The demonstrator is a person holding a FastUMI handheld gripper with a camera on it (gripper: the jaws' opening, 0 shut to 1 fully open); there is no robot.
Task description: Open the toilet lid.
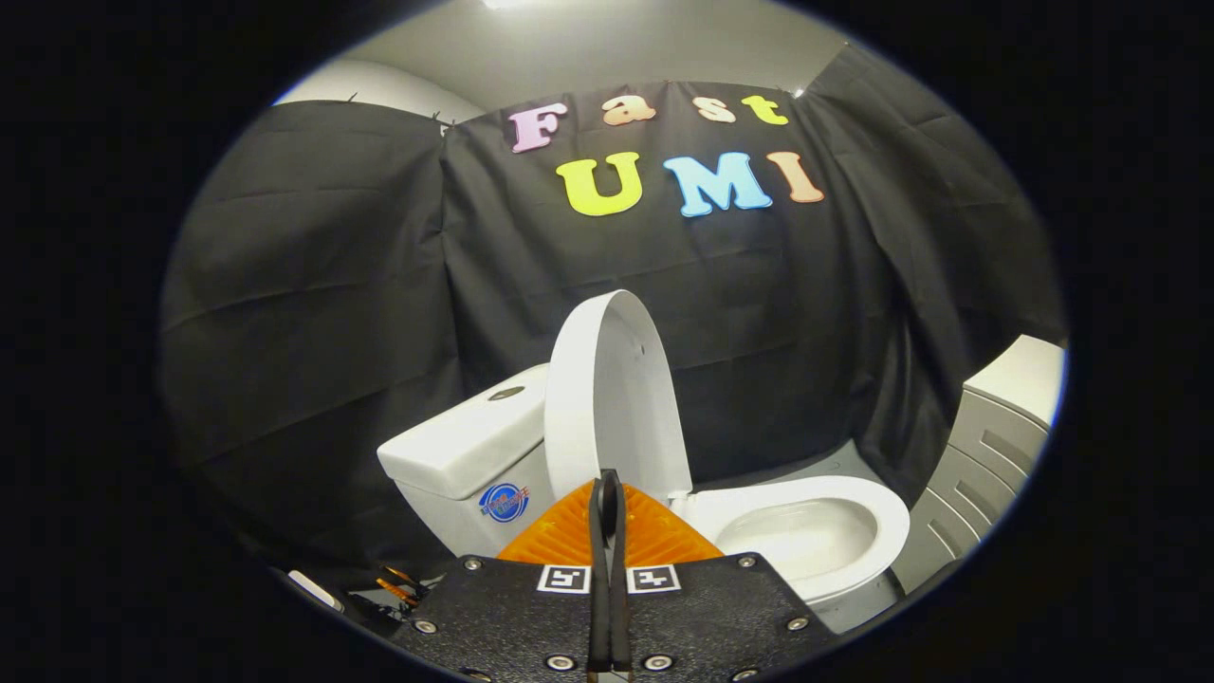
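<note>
A white toilet stands ahead of me. Its lid (612, 398) is raised upright and leans back toward the tank (469, 446). The seat and bowl (806, 531) lie open to the right of my fingers. My gripper (607, 493) is shut, its two black fingers pressed together with nothing between them. The fingertips sit just in front of the lower edge of the upright lid; I cannot tell whether they touch it.
A grey-white cabinet with drawers (996, 455) stands right of the bowl. Black cloth walls close the booth behind and on both sides. A flush button (505, 392) sits on the tank top.
</note>
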